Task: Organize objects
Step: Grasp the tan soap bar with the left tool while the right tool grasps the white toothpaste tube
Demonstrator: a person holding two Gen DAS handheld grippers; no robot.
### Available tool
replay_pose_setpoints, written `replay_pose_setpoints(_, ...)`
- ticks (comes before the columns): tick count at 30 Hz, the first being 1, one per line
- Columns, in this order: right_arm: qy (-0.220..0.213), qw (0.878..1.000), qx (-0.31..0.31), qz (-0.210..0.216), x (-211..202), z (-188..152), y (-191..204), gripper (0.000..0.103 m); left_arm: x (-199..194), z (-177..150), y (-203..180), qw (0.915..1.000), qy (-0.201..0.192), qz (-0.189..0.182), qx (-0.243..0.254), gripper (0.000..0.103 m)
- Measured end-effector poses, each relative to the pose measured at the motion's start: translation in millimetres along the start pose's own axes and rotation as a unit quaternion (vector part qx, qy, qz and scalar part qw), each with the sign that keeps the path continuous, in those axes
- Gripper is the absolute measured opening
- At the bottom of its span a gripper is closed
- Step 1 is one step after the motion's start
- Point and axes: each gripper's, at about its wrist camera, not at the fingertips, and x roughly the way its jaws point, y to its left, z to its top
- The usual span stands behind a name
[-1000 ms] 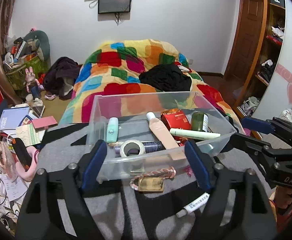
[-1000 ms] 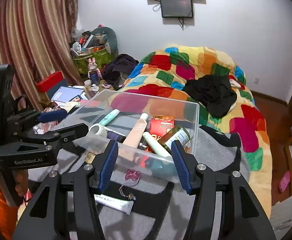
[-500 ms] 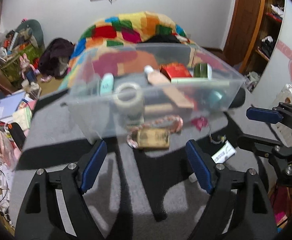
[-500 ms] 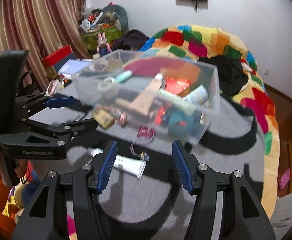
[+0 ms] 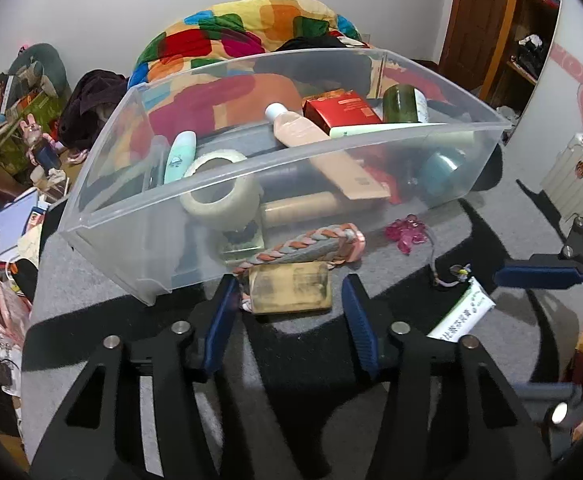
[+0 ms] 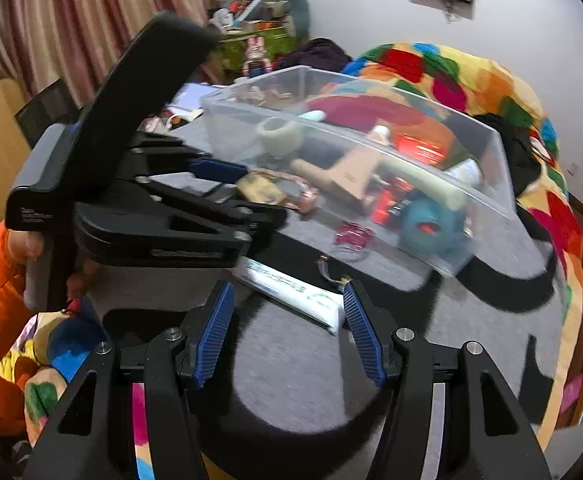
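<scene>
Card (image 5: 289, 288) & tube (image 5: 461, 316) on mat, before bin (image 5: 139, 240).

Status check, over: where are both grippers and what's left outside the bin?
Left gripper closing around the tan block. Right gripper open over the white tube. Pink clip loose beside clear bin.

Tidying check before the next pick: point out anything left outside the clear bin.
Four things lie loose on the grey mat, outside the clear bin: a tan card case on a braided strap, a pink charm, a small corded trinket and a white tube. The closing left gripper brackets the case.
</scene>
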Motion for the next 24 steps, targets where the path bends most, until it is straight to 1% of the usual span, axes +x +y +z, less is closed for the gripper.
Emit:
replay_pose_setpoints(3,0.005,1.000,-0.020,0.004,6,3,8,0.053,-3,-2,5,0.9999,-0.005,-0.004,-0.009,0.040)
replay_pose_setpoints(5,0.005,0.999,-0.032,-0.003,9,6,11,0.052,-6,-3,10,0.9997,-0.008,-0.013,-0.018,0.040)
replay_pose_setpoints(6,0.006,0.999,-0.038,-0.005,11,9,13,0.049,-8,-5,13,0.9995,-0.010,-0.018,-0.024,0.040)
replay_pose_setpoints(8,0.013,0.999,-0.052,0.004,14,10,15,0.045,-13,-8,18,0.9989,-0.019,-0.026,-0.035,0.040)
replay_pose_setpoints(12,0.026,0.997,-0.074,0.001,21,11,20,0.042,-27,-18,28,0.9974,-0.034,-0.037,-0.051,0.040)
replay_pose_setpoints(13,0.029,0.997,-0.076,0.004,22,10,20,0.038,-30,-20,30,0.9972,-0.036,-0.038,-0.054,0.040)
replay_pose_setpoints(18,0.041,0.997,-0.064,0.011,30,9,19,0.031,-42,-37,39,0.9966,-0.032,-0.043,-0.062,0.040)
replay_pose_setpoints(19,0.041,0.997,-0.057,0.016,30,9,18,0.028,-44,-41,40,0.9967,-0.031,-0.042,-0.062,0.040)
replay_pose_setpoints(22,0.043,0.998,-0.037,0.018,32,11,14,0.016,-45,-50,39,0.9971,-0.024,-0.043,-0.058,0.040)
replay_pose_setpoints(23,0.044,0.998,-0.030,0.018,31,11,13,0.014,-44,-52,37,0.9972,-0.022,-0.044,-0.057,0.040)
replay_pose_setpoints(24,0.044,0.999,-0.024,0.019,31,11,12,0.014,-43,-55,36,0.9974,-0.019,-0.044,-0.054,0.040)
